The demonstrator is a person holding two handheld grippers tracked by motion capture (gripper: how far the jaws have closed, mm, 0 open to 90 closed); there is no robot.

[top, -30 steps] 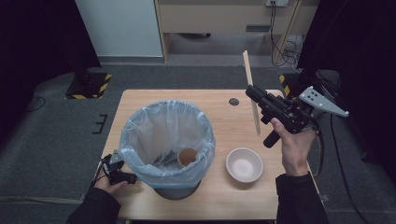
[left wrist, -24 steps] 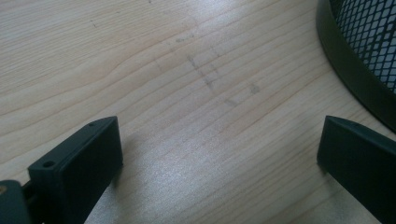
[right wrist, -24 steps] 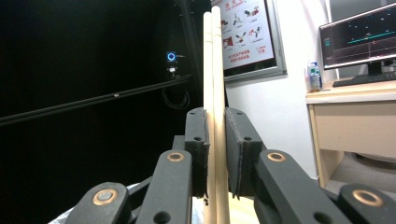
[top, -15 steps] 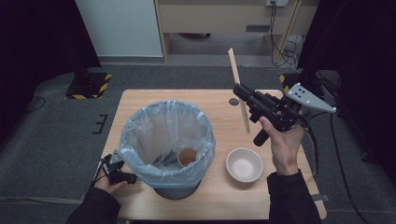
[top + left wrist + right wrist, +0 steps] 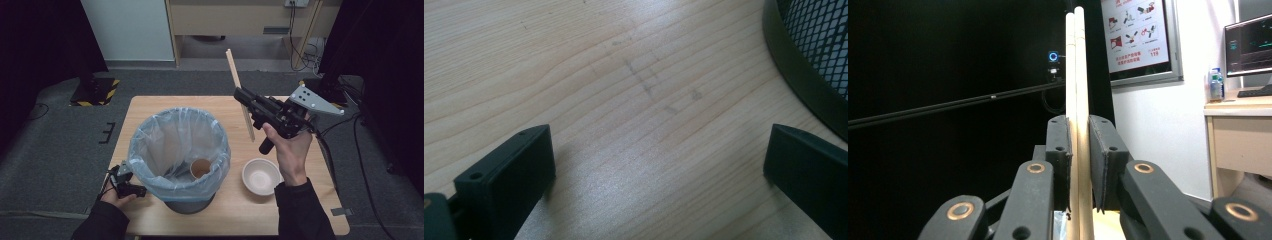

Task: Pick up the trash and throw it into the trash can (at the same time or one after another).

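My right gripper [image 5: 243, 97] is held up over the back right of the wooden table [image 5: 150, 107], shut on a pair of pale wooden chopsticks [image 5: 239, 90]. The sticks stand nearly upright and lean a little to the left at the top. In the right gripper view the chopsticks [image 5: 1078, 75] are pinched between the two pads of that gripper [image 5: 1079, 150]. My left gripper [image 5: 124, 184] rests low at the table's front left, beside the bin [image 5: 150, 125]. The left gripper [image 5: 659, 155] is open, with bare wood between its jaws.
The black mesh bin [image 5: 809, 60] has a clear blue liner and holds a brown paper cup [image 5: 201, 167]. A white bowl [image 5: 261, 176] sits on the table to the bin's right, below my right hand. Dark floor surrounds the table.
My right gripper has carried the chopsticks leftward and slightly up, from the table's right edge toward the bin. The left gripper has stayed put.
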